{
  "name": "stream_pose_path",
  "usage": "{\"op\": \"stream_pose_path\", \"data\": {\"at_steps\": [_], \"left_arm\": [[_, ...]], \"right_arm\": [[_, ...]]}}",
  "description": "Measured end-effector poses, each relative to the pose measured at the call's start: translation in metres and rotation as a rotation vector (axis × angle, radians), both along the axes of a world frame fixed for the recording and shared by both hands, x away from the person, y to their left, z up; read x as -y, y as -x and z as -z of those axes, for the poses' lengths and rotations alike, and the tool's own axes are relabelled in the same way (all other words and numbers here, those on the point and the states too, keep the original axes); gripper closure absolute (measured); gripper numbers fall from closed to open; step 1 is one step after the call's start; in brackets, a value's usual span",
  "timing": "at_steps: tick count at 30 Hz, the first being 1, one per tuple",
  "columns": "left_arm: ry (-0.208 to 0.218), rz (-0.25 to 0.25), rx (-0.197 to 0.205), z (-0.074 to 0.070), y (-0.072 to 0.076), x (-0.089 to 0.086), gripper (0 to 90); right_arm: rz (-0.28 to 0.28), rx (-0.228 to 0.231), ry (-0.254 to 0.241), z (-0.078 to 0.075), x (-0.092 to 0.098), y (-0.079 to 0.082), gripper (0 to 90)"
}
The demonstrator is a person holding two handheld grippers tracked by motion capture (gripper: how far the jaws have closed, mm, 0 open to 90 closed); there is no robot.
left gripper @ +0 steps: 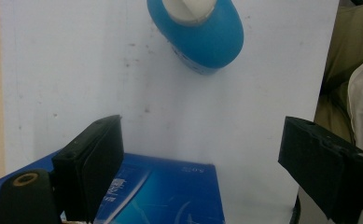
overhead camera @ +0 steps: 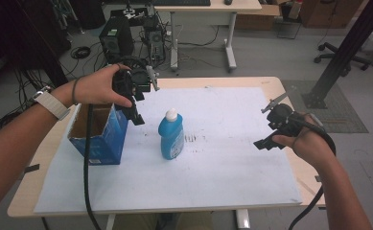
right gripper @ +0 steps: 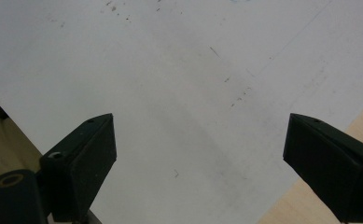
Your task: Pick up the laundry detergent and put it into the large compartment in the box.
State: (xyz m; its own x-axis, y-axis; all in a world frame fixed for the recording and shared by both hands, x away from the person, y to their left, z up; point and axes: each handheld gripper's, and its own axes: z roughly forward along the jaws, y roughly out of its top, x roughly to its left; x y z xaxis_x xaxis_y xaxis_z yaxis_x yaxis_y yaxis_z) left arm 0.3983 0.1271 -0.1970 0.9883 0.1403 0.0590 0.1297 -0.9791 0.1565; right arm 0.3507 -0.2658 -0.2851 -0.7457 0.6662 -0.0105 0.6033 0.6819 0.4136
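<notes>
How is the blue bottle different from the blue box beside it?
The bottle is rounded, with a white cap closing its top; the box is square-edged, with its top open and a brown cardboard inside. The bottle stands mid-sheet; the box sits at the sheet's left edge. Both are blue, upright, and apart from both grippers.

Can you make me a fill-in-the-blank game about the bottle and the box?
1. The bottle is blue with a ____ cap.
2. The box stands to the ____ of the bottle in the high view.
3. The left gripper has its jaws ____.
4. The bottle stands on a white ____.

Missing words: white; left; open; sheet
</notes>
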Motion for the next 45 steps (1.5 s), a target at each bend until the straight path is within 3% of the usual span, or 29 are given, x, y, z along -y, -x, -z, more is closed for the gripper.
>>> {"op": "stream_pose_path", "data": {"at_steps": [9,14,24,45], "left_arm": [[0.016,-0.03,-0.002,-0.004,0.002,0.0,13.8],[0.041,-0.09,0.001,-0.009,0.004,0.001,10.9],[0.037,-0.213,0.036,-0.023,0.008,0.006,10.1],[0.034,-0.322,0.044,-0.032,0.015,0.014,10.0]], "right_arm": [[-0.003,0.002,-0.001,0.0,0.0,0.001,9.7],[0.0,0.003,0.002,0.0,0.001,0.002,9.7],[-0.003,0.009,0.004,0.0,0.0,0.003,9.6],[-0.014,0.014,0.006,0.001,0.0,0.006,10.1]]}}
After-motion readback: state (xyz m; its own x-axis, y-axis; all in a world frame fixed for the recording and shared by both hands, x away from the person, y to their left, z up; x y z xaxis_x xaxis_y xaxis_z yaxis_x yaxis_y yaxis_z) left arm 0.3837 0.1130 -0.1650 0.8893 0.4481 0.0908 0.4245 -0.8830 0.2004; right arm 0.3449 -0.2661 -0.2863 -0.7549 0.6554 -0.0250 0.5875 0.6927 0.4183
